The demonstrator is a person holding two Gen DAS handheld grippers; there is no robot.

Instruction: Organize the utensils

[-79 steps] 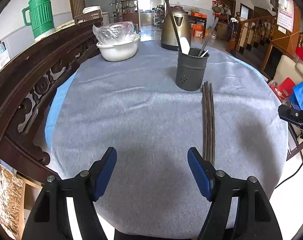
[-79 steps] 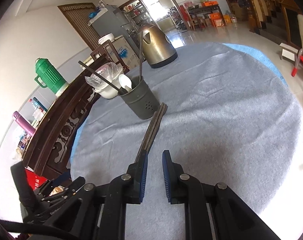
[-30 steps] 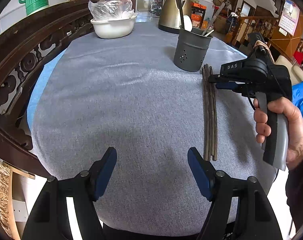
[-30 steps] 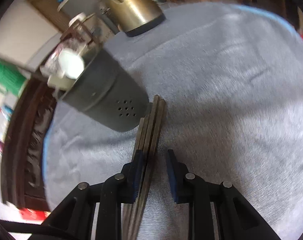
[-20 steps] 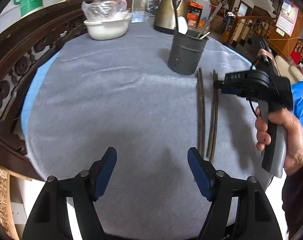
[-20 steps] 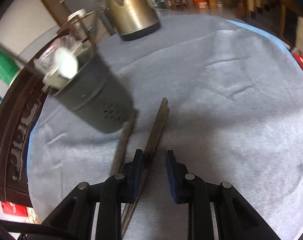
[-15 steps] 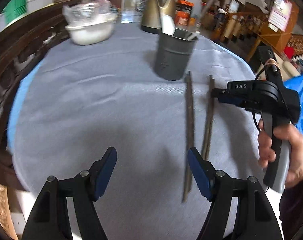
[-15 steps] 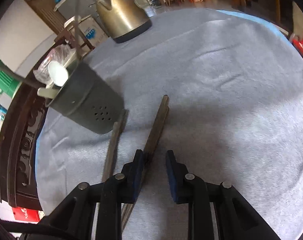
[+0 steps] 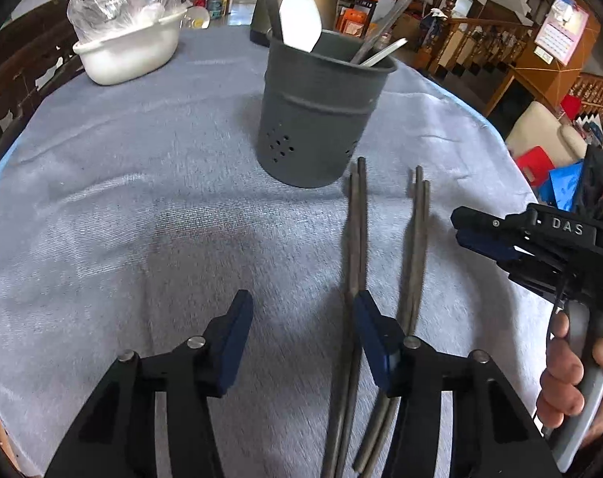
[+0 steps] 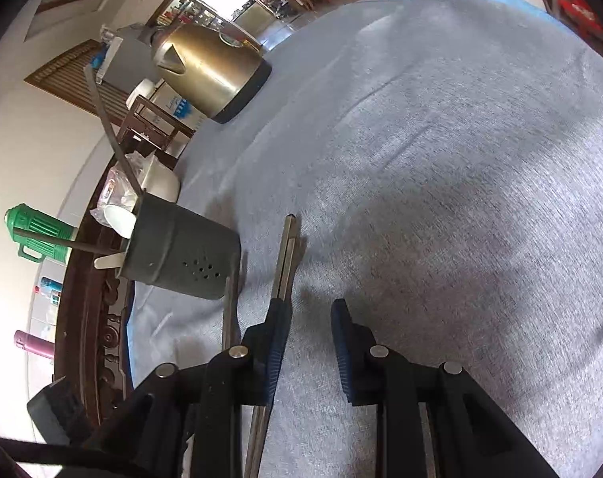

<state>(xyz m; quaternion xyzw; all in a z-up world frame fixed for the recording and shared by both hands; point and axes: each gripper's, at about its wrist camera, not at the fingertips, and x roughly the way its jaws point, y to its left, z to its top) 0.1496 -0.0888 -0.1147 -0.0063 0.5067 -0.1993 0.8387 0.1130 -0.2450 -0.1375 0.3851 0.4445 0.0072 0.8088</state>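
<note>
**Left wrist view: four chopsticks in two pairs beside the holder**

We count four dark chopsticks lying on the grey tablecloth [image 9: 122,207], split into two pairs. The left pair [image 9: 357,239] and the right pair [image 9: 418,239] lie near each other with a strip of cloth between them, their far tips near the base of the one grey utensil holder [image 9: 317,119]. That holder stands upright and carries one white spoon [image 9: 300,26] plus a few other handles we cannot count surely.

Our left gripper [image 9: 301,330] has its jaws spread wide and empty; its right pad hides part of the left pair. Our right gripper [image 10: 307,338] has a clear gap between its pads, holding nothing, with one pair [image 10: 285,255] running under its left pad. The near ends of all four sticks are cut off by the grippers or the frame.

Beyond stand one brass-coloured kettle [image 10: 213,67], one white bowl [image 9: 130,51] covered in plastic, and one green flask [image 10: 38,231].
</note>
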